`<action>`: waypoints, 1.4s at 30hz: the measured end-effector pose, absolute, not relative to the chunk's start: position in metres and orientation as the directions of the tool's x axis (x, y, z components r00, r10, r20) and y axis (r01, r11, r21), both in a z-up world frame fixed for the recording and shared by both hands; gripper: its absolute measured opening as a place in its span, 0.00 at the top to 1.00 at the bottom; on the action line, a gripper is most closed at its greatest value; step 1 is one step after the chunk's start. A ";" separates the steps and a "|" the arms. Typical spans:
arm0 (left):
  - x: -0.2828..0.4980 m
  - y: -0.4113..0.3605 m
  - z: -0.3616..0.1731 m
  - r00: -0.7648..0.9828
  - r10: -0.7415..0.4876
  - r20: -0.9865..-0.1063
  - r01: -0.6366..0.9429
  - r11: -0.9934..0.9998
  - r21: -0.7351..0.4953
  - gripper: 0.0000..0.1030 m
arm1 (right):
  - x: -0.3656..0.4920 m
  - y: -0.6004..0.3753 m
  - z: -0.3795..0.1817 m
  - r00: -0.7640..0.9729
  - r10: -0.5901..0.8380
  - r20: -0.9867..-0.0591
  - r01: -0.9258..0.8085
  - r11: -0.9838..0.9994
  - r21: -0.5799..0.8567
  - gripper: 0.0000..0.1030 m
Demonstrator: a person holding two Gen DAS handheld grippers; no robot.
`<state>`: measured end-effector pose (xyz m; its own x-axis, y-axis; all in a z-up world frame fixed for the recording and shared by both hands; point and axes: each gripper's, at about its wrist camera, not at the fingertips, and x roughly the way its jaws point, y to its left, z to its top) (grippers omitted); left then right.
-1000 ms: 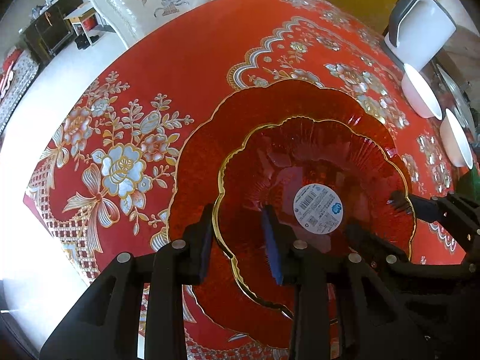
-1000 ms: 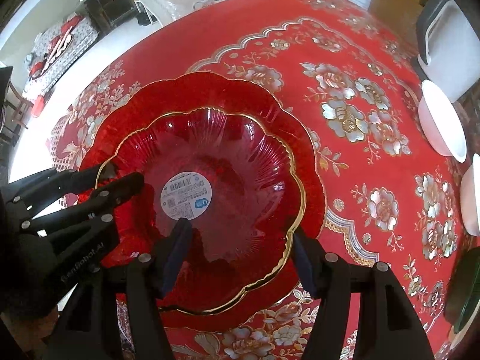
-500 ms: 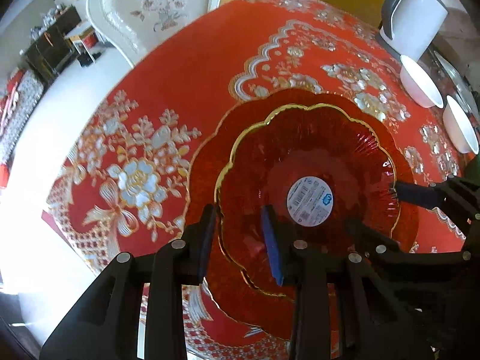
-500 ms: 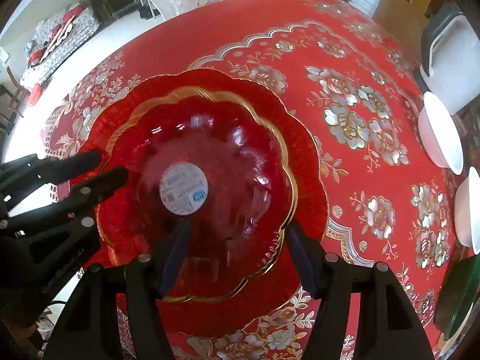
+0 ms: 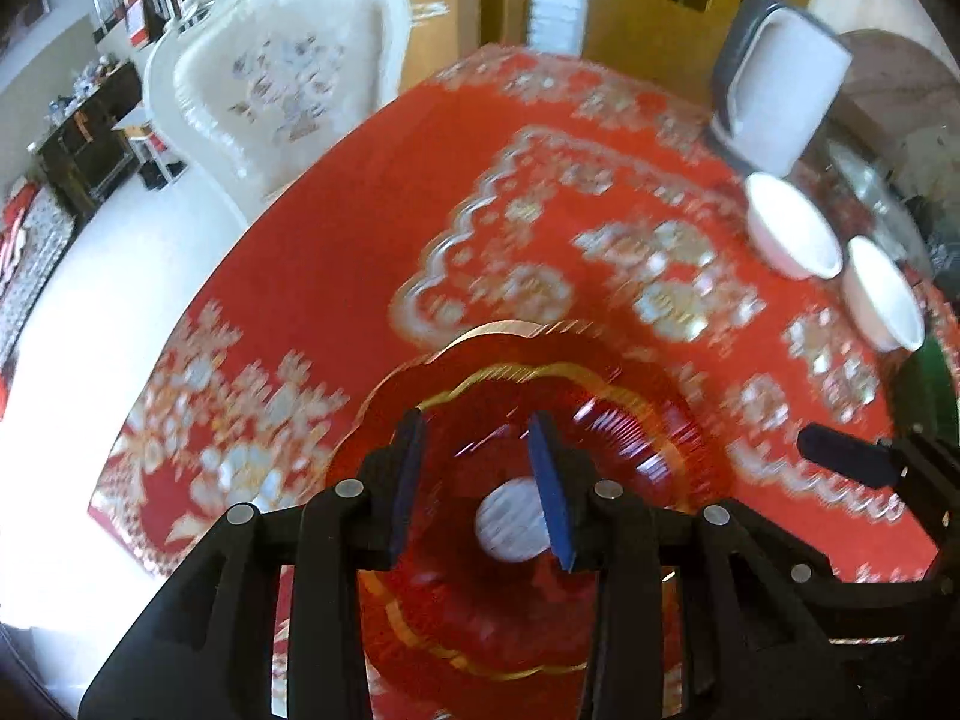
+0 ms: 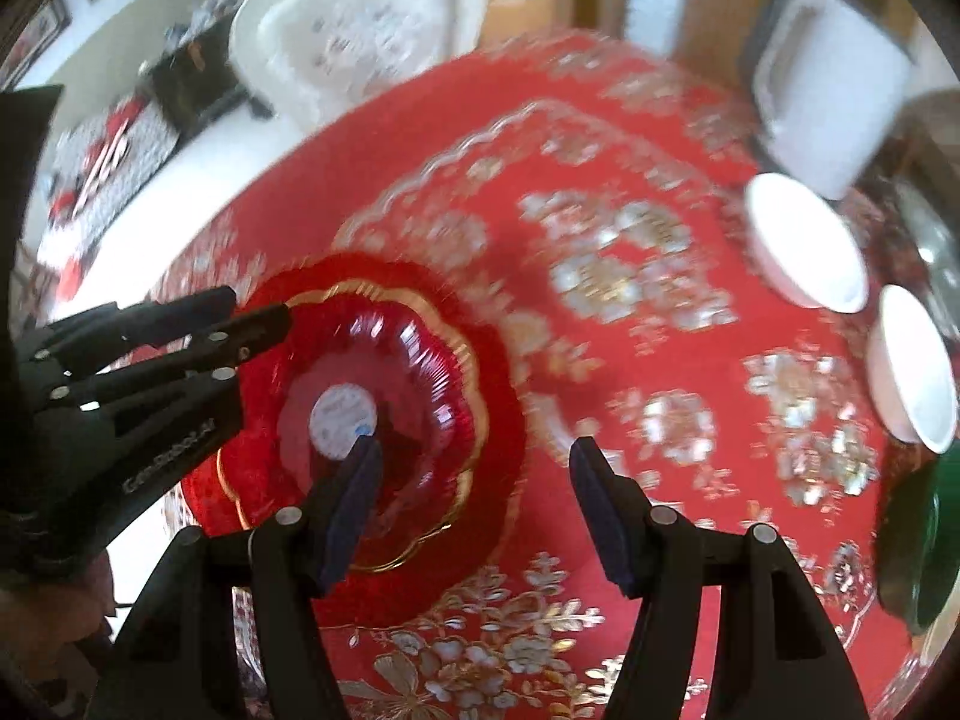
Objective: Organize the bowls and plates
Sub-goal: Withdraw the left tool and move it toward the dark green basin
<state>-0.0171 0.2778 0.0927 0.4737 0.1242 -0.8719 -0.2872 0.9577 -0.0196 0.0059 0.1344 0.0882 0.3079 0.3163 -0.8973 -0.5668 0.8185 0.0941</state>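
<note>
A red glass bowl (image 6: pixel 414 384) with a gold scalloped rim and a white sticker sits inside a larger red scalloped plate (image 6: pixel 498 360) on the red tablecloth. It also shows in the left wrist view (image 5: pixel 624 450), on the plate (image 5: pixel 384 420). My left gripper (image 5: pixel 477 462) is open and empty above the bowl's near rim; it also shows in the right wrist view (image 6: pixel 252 312). My right gripper (image 6: pixel 471 510) is open and empty above the plate's right edge. Two white bowls (image 6: pixel 804 240) (image 6: pixel 912 360) stand at the far right.
A white container with a grey rim (image 5: pixel 780 102) stands at the table's far right, and a dark green dish (image 6: pixel 918 546) lies at the right edge. A white ornate chair (image 5: pixel 276 90) stands behind the table. The floral red tablecloth (image 5: pixel 360 222) covers the table.
Both grippers have lifted and pulled back from the red bowl, which now sits nested in the plate. Both views are blurred by motion.
</note>
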 end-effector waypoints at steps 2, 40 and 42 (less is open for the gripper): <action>-0.006 0.268 0.102 0.499 0.110 -0.860 -0.264 0.964 -0.029 0.45 | 0.011 0.124 0.096 0.337 0.320 -0.885 -0.535 0.839 0.100 0.37; 0.107 0.179 0.104 0.514 -0.015 -0.858 -0.011 1.000 -0.024 0.43 | 0.087 0.011 0.110 0.463 0.169 -0.870 -0.140 0.983 0.117 0.36; 0.110 0.177 0.103 0.512 -0.014 -0.859 -0.013 1.000 -0.024 0.43 | 0.089 0.008 0.108 0.459 0.174 -0.871 -0.142 0.982 0.122 0.36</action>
